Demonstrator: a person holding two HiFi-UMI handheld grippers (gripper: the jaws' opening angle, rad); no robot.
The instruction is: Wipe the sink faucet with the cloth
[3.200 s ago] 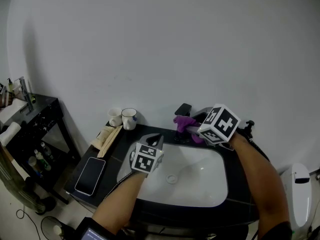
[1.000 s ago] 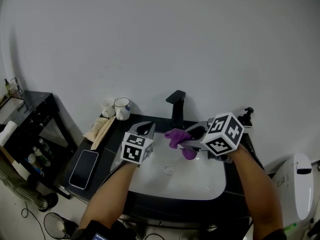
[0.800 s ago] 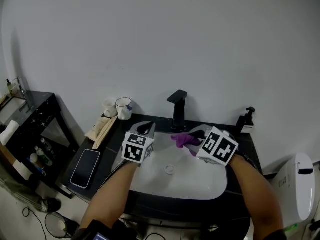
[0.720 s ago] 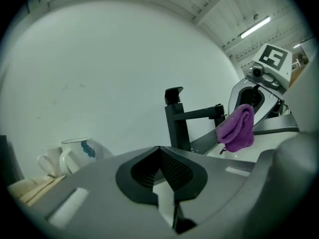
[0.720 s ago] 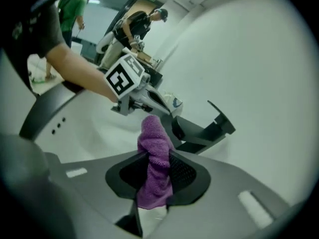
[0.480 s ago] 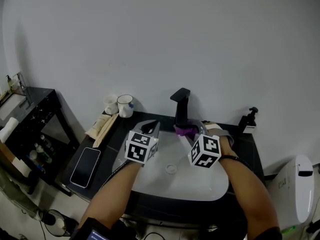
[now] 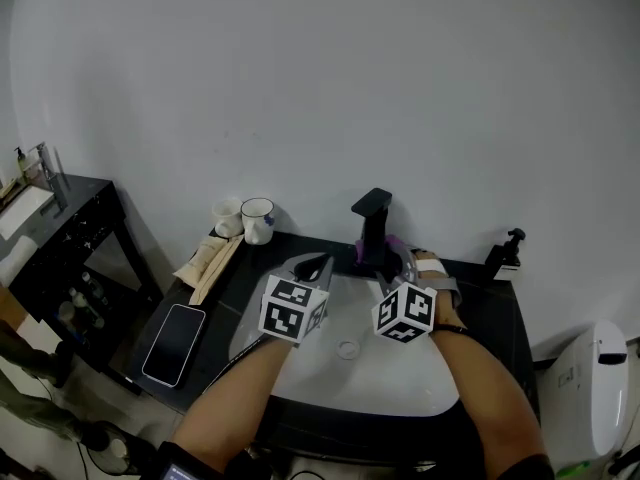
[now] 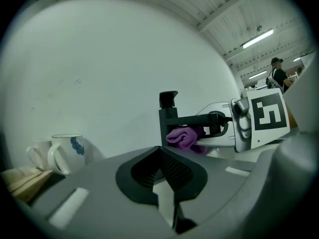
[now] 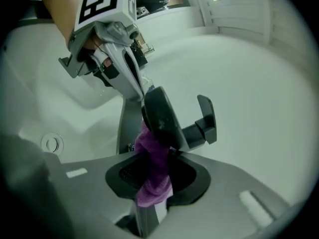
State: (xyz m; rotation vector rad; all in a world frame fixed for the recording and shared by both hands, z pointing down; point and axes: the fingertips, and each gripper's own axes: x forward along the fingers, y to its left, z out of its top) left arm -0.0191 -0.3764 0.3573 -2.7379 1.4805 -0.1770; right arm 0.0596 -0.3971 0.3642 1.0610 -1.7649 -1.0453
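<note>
Jaws on my right gripper (image 9: 155, 185) are clamped on the purple cloth (image 9: 152, 151). A bunched fold pokes out past the tips and looks pressed against the black faucet (image 9: 160, 113), on its column just under the spout. My left gripper (image 8: 162, 176) is pressed together on nothing and hovers over the left part of the white sink (image 7: 395, 373), near the faucet but apart from it.

I judge the cloth soft, light and limp. It will crumple and drag rather than push, so it needs the pinch on a thick bunch, with only a short wad left free to rub. The faucet looks rigid and smooth, so the wad should slide easily. The top lever may swing if I lean on it.
</note>
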